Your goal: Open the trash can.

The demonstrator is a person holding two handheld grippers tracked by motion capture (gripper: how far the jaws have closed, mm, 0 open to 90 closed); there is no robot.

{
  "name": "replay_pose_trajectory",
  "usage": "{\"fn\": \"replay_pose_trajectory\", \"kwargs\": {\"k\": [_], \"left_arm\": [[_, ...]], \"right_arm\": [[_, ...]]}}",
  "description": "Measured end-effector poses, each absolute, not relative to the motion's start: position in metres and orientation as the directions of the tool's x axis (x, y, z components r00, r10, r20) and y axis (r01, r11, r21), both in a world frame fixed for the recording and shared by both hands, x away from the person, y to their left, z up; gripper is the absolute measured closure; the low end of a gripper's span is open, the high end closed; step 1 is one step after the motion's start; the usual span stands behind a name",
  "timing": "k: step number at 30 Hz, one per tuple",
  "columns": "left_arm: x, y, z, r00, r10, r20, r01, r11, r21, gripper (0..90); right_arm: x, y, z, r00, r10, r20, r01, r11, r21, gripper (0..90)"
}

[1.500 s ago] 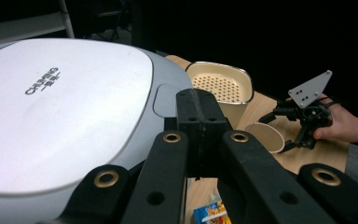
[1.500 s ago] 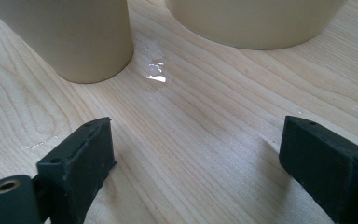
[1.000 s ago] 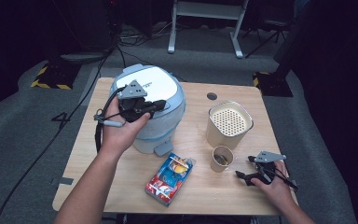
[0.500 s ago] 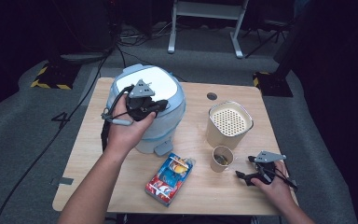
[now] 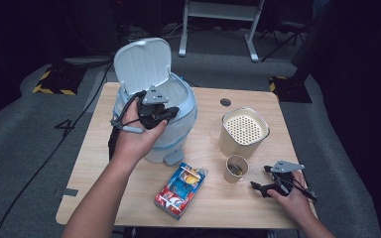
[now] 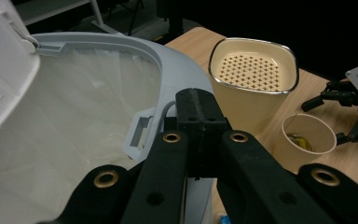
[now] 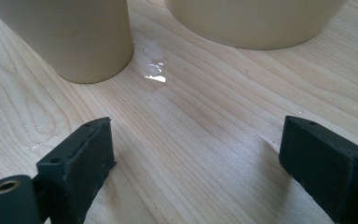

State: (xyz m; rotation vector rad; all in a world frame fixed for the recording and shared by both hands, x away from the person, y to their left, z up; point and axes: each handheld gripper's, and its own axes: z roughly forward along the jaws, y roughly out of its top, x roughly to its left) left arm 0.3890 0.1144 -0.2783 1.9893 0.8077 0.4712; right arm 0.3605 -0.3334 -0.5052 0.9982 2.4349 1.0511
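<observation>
Pale blue-grey plastic bin (image 5: 171, 116) stands on the left half of the wooden table (image 5: 258, 99). Its lid (image 5: 141, 64) is raised, hinged at the far rim and tilted back. A translucent liner shows inside the bin in the left gripper view. Left gripper (image 5: 159, 115) sits over the bin's front rim, at the open mouth; its jaws are pressed together with nothing between them, as the left gripper view shows, just above the rim's latch slot (image 6: 140, 133).

Near the front edge, just right of the bin's base, lies a red-and-blue snack packet (image 5: 181, 191), flat on the table. Further right stands a small paper cup (image 5: 236, 168), upright, something dark and yellowish at its bottom. Just behind it stands a cream container (image 5: 244, 131) with a perforated top.

Right gripper (image 5: 264, 187) rests low at the table's right front corner, near the cup but apart from it. Jaws spread wide, empty, bare wood between them.
</observation>
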Motion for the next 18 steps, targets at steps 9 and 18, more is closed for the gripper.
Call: {"fn": "replay_pose_trajectory", "kwargs": {"k": [9,18], "left_arm": [[0.383,0.125,-0.278,0.749,0.659,-0.067,0.319,-0.270,0.909,74.6],[0.359,0.127,-0.275,0.780,0.623,-0.061,0.293,-0.277,0.915,44.9]], "right_arm": [[0.361,-0.333,-0.505,-0.711,0.703,-0.005,0.478,0.489,0.729,10.0],[0.361,-0.333,-0.505,-0.711,0.703,-0.005,0.478,0.489,0.729,10.0]]}}
